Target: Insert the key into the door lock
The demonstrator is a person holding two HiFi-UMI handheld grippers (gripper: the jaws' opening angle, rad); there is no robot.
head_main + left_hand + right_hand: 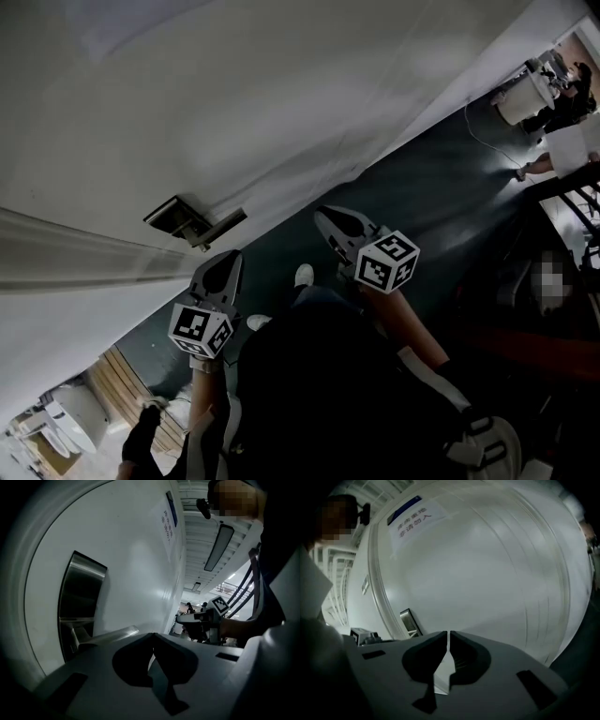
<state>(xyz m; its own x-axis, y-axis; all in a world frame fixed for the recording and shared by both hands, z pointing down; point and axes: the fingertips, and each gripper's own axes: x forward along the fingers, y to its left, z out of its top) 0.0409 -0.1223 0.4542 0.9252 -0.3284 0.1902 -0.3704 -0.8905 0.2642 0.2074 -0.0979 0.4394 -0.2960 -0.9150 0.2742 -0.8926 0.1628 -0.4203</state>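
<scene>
Both jaw pairs are pressed together; the lock plate [178, 217] lies just ahead of the left gripper [221, 270] and leftward of the right gripper [334, 223].

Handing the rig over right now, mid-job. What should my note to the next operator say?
Left tool: jaws shut, nothing seen between them; close beside the door handle.
Right tool: jaws shut to a thin slit, nothing seen between them; facing the door, farther from the lock plate.
Key: not visible in any view.
Done: nothing evident.
Left: find the key, grip it, insert it.
</scene>
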